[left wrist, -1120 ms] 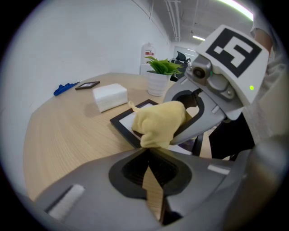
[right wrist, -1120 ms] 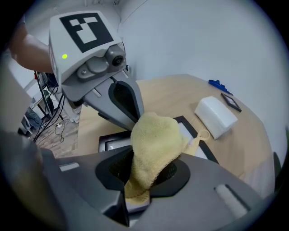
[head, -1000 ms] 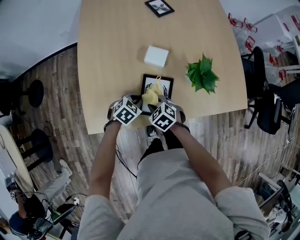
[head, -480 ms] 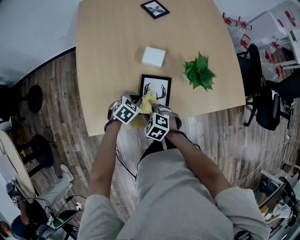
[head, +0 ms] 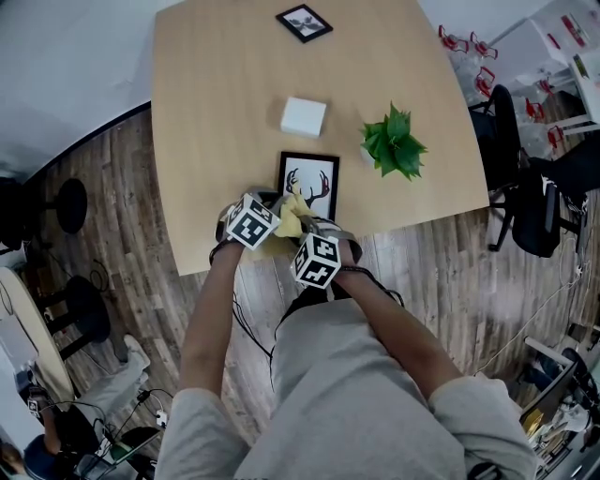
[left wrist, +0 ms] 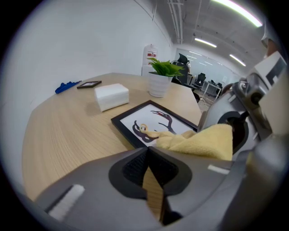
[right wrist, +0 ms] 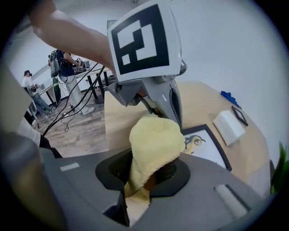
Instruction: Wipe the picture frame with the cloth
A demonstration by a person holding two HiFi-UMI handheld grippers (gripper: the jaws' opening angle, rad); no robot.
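The black picture frame (head: 310,183) with a deer-antler print lies flat near the table's front edge, also seen in the left gripper view (left wrist: 151,124) and the right gripper view (right wrist: 206,145). My right gripper (head: 300,228) is shut on the yellow cloth (head: 290,217), which bunches out of its jaws (right wrist: 152,143) over the frame's near left corner. In the left gripper view the cloth (left wrist: 203,142) rests on the frame's near end. My left gripper (head: 274,204) is shut with nothing in it, its tips (left wrist: 151,180) over bare wood just left of the frame.
A white box (head: 303,116) lies behind the frame, a potted green plant (head: 392,142) to its right, and a small dark frame (head: 303,22) at the far end. A blue object (left wrist: 67,85) lies at the far left. The table's edge (head: 272,255) runs just under my grippers.
My right gripper has drawn back toward the table's front edge with the cloth, uncovering most of the print. The left gripper has barely moved.
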